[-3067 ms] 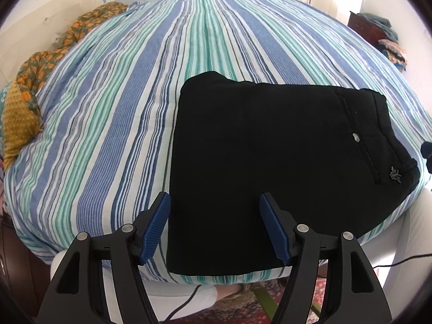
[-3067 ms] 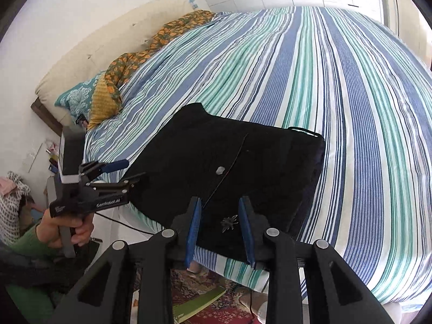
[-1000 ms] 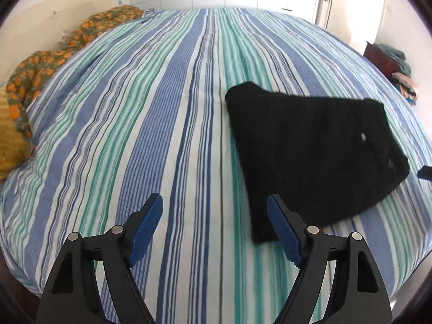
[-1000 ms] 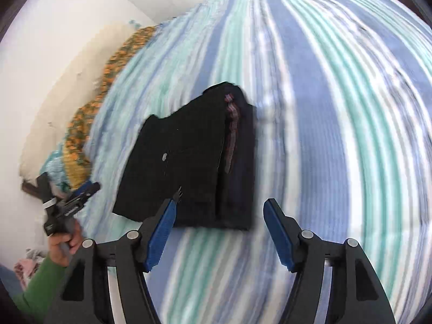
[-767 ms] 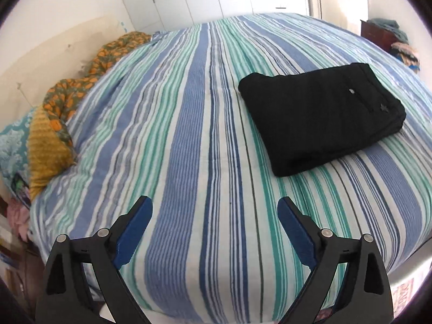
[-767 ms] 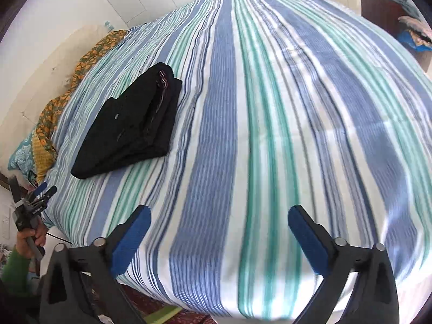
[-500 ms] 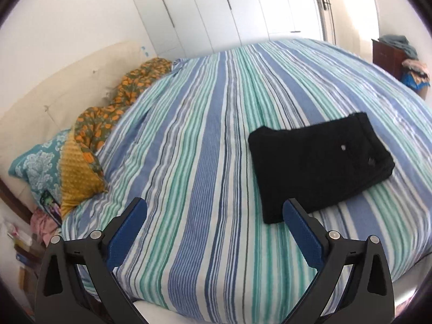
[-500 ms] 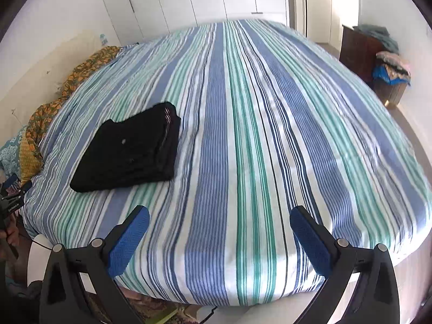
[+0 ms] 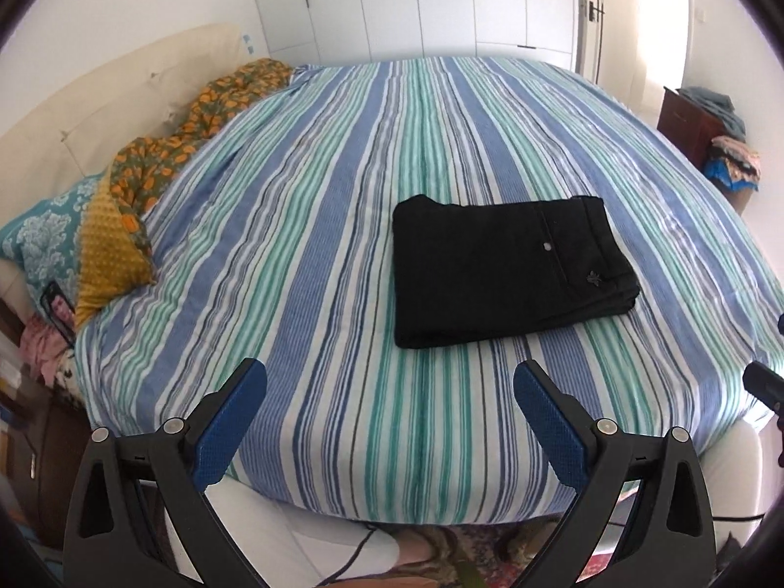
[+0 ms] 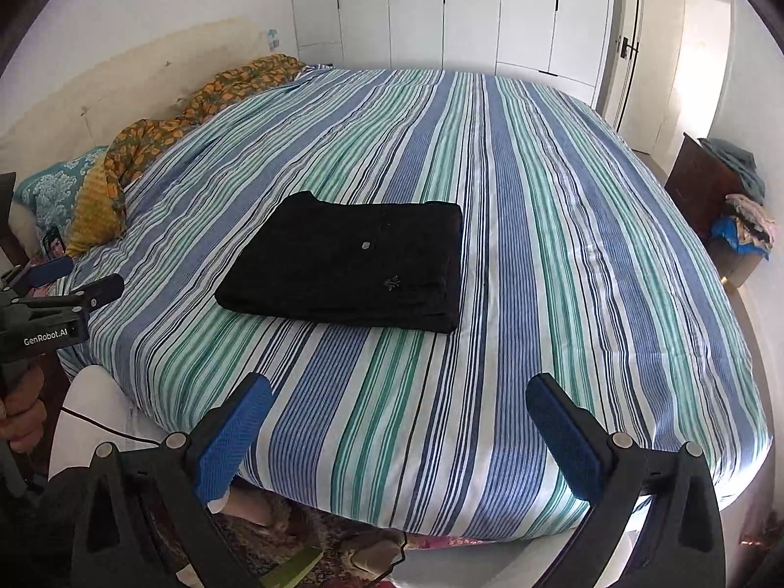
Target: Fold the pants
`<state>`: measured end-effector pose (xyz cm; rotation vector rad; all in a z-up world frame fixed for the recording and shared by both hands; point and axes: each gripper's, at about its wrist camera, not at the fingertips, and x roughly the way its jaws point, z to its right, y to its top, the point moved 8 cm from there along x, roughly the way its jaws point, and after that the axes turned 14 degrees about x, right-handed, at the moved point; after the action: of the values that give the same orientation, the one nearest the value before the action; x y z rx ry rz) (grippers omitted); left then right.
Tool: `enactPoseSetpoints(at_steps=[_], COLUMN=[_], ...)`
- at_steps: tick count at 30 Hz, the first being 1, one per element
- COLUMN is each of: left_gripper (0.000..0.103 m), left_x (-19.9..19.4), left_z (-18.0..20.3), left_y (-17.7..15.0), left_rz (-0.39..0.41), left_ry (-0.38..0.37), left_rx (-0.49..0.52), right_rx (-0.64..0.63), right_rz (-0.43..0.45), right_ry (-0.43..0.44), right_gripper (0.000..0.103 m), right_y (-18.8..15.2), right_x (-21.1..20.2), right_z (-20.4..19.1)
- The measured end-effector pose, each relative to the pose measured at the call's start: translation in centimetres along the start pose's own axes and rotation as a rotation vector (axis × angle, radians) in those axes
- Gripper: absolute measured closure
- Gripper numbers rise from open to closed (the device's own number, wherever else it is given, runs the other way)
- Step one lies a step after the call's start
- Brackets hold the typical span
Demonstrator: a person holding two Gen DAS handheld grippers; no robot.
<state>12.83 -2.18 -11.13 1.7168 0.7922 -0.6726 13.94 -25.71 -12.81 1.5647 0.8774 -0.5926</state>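
The black pants (image 9: 504, 269) lie folded into a flat rectangle on the striped bed (image 9: 318, 225), right of centre in the left wrist view. They also show in the right wrist view (image 10: 348, 264), left of centre. My left gripper (image 9: 389, 392) is open and empty, held back over the bed's near edge, well short of the pants. My right gripper (image 10: 399, 404) is open and empty, also back over the near edge. The left gripper also appears in the right wrist view (image 10: 73, 279) at the far left.
Orange patterned blanket (image 9: 196, 117) and pillows (image 9: 44, 240) lie along the headboard at left. White wardrobe doors (image 10: 470, 5) stand behind the bed. A dark cabinet with piled clothes (image 10: 730, 196) stands at right. A patterned rug (image 10: 304, 534) lies on the floor below.
Both grippers have let go of the pants, opened wide and pulled back from the bed. The pants now lie farther away, folded and still.
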Motion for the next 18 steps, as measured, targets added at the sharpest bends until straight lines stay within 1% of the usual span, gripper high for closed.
enactPoseSetpoints(at_steps=[6, 10, 14, 18], left_gripper=[0.001, 0.001, 0.001, 0.001], left_x=[-0.8, -1.6, -2.2, -2.7], left_z=[0.8, 1.4, 1.8, 2.1], left_y=[-0.6, -0.7, -0.9, -0.7], left_rz=[-0.017, -0.015, -0.026, -0.021], left_ry=[-0.065, -0.055, -0.088, -0.083], left_rx=[-0.019, -0.006, -0.018, 0.008], right_rx=[0.033, 0.027, 0.003, -0.022], right_rz=[-0.019, -0.025, -0.021, -0.021], right_ry=[-0.029, -0.032, -0.019, 0.001], right_gripper=[0.0, 0.0, 0.0, 0.0], right_y=[-0.7, -0.8, -0.9, -1.4], right_x=[-0.5, -1.3, -2.4, -3.1], right_z=[-0.4, -1.1, -2.4, -3.6])
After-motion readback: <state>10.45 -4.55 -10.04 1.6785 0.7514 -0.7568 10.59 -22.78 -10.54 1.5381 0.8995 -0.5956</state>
